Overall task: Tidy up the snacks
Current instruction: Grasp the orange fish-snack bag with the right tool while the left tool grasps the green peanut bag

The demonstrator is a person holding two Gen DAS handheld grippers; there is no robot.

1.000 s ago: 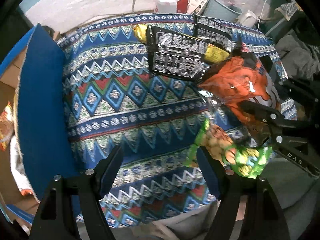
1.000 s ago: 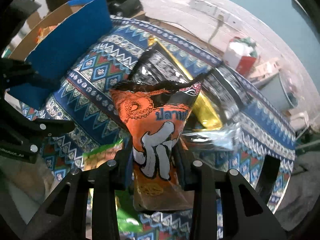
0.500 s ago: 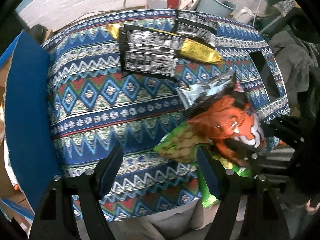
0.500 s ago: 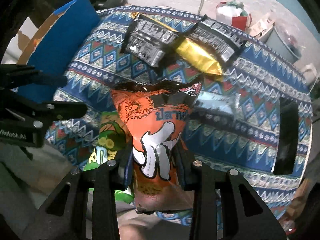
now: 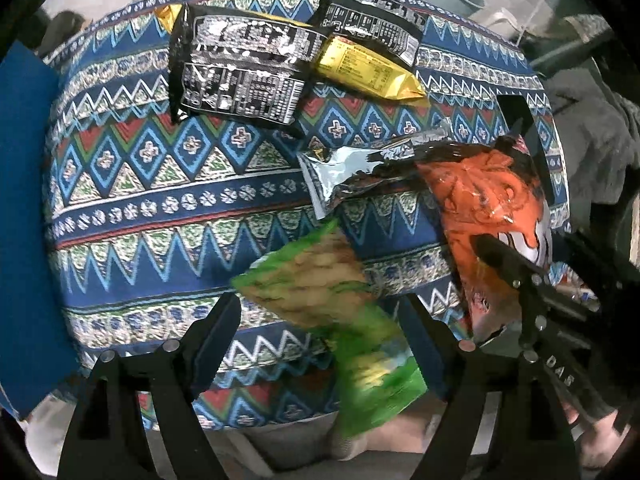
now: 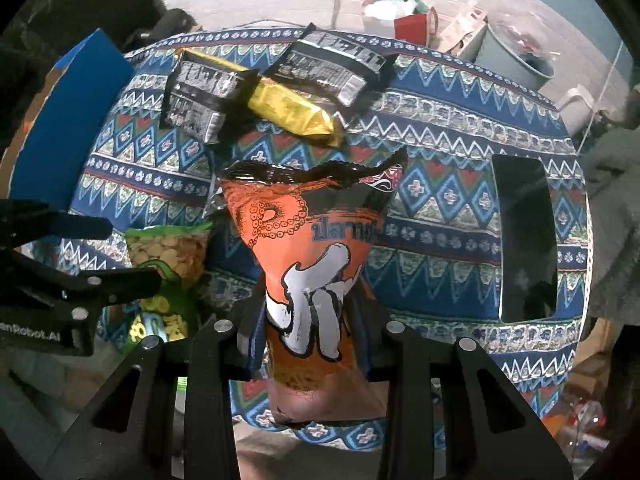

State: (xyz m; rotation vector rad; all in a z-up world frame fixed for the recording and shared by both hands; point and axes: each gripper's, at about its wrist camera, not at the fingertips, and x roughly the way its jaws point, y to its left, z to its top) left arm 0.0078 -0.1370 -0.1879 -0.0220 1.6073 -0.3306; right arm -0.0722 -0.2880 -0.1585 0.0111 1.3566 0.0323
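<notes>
My right gripper (image 6: 308,308) is shut on the lower part of an orange snack bag (image 6: 308,220), which stands upright above the front of the patterned tablecloth (image 5: 160,200). The same orange bag (image 5: 480,208) shows at the right of the left wrist view. A green snack bag (image 5: 312,280), blurred, lies between the fingers of my left gripper (image 5: 319,308) and hangs over the table's front edge. The left jaws are opening, and the left pad stands apart from the bag. In the right wrist view the green bag (image 6: 172,248) sits by the left gripper (image 6: 132,252).
At the back of the table lie two black packs (image 5: 240,68) (image 5: 372,28) over a yellow pack (image 5: 368,68). A silver pack (image 5: 344,172) lies mid-table. A blue box flap (image 5: 24,200) stands at the left. A black phone (image 6: 524,240) lies at the right.
Both grippers have drawn back toward the table's front edge. The right one rolled, still holding the orange bag. The green bag now sits between the left fingers, which stand slightly wider.
</notes>
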